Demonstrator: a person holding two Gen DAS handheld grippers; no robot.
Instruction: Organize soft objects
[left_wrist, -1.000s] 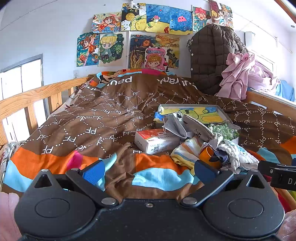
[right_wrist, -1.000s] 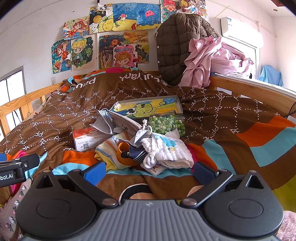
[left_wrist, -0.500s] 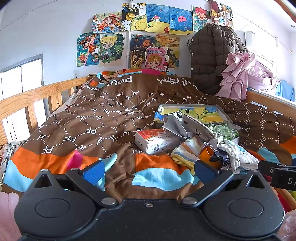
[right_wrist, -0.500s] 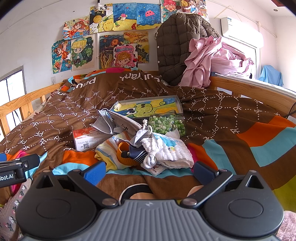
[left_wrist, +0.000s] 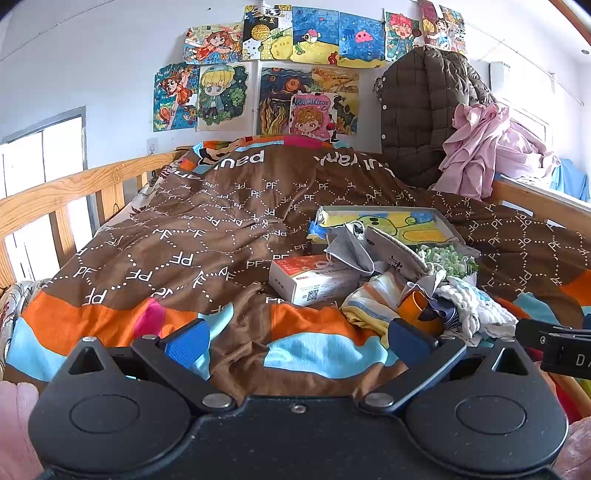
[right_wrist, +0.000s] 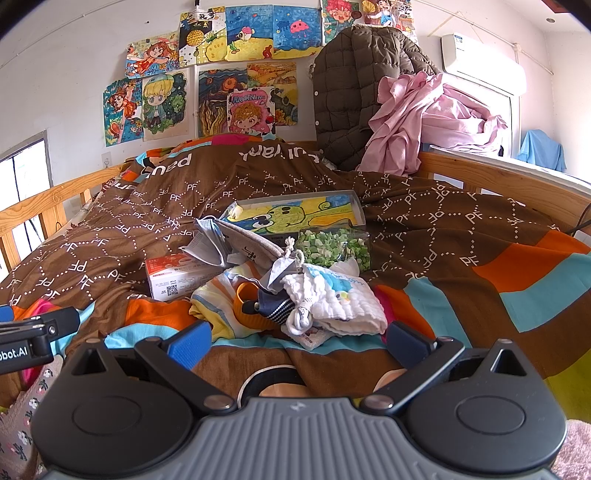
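- White muslin cloth (right_wrist: 341, 299) lies on the bed just ahead of the right hand-held gripper (right_wrist: 297, 341), nearer it than the left hand-held gripper (left_wrist: 295, 341)
- Both spread wide, empty

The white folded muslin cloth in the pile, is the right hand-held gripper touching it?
Apart. The right wrist view shows the right hand-held gripper open, with a strip of bedspread between its fingertips and the white folded muslin cloth.
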